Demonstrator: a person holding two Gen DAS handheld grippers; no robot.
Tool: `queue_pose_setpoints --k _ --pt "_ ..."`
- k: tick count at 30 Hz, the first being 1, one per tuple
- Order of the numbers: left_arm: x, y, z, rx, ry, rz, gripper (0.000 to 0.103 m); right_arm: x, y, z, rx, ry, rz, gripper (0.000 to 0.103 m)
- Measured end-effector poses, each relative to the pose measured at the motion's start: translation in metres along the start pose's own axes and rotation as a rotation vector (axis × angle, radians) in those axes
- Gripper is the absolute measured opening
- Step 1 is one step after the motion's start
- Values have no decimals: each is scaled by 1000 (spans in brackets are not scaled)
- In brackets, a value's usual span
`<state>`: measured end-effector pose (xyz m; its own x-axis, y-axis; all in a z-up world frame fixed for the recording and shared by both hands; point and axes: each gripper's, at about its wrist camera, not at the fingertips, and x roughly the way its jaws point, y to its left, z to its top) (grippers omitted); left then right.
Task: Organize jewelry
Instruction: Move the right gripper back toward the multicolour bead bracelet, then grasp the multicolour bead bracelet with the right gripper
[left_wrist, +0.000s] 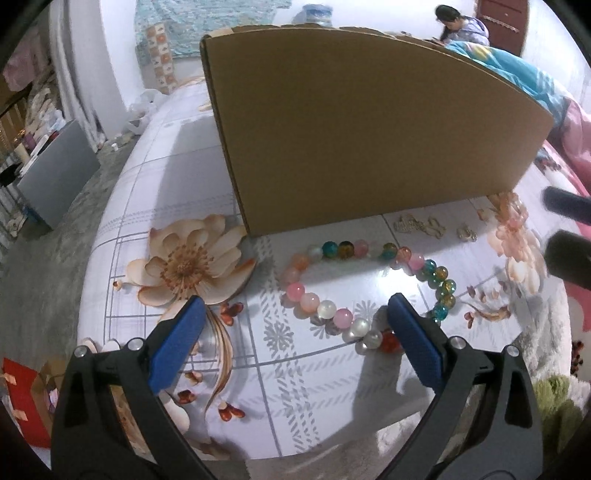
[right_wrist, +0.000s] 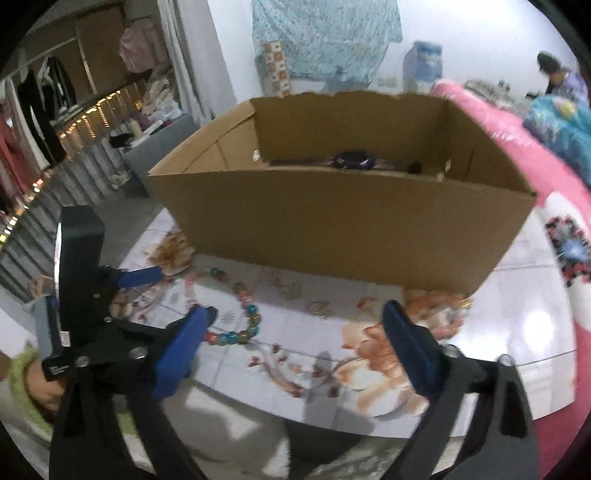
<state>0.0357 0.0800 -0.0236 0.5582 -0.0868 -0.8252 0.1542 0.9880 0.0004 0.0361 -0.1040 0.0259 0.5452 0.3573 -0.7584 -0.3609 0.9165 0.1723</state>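
On the flower-printed tabletop, just in front of the tall cardboard box, the beaded bracelet lay in an open loop, and the left gripper hung over its near arc with both jaws spread wide and nothing between the pads — one blue pad stood at the pale beads, close by the orange one, the other well clear over the printed petals. The right gripper was likewise open and empty, poised above the bare cloth near the small gold trinkets that sat by the box's foot. To do the pick well, I judged the left gripper should settle so the jaws straddled a single run of beads rather than the whole loop, close across the strand and not along it, and lift slowly — round glass-like beads would likely roll or squirt out of a hasty pinch. The box wall looked high, so the bracelet would need a clear rise before going over the rim. No brand, label or legible writing could be made out anywhere.
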Motion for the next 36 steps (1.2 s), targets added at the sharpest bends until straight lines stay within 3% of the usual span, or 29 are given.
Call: queue_pose_setpoints --k 5,8,16,22,26,31,36 --pt "-3 3 -4 24 -30 -13 94 13 9 -4 -1 60 66 62" --pt "-5 5 -7 24 -47 -24 73 19 18 -5 -22 86 99 51" --pt "-4 12 -4 8 -49 -71 46 42 34 -1 -70 132 93 35" --pt "-3 7 0 -8 -48 -97 22 53 35 -5 -80 174 90 10" --pt "-7 0 -6 -3 -33 -145 14 52 30 -10 -68 191 102 6" --pt "-15 -10 -15 1 -7 -225 13 47 17 -16 -36 205 105 6" --pt "-18 -16 -16 19 -5 -221 15 40 4 -16 7 185 139 7"
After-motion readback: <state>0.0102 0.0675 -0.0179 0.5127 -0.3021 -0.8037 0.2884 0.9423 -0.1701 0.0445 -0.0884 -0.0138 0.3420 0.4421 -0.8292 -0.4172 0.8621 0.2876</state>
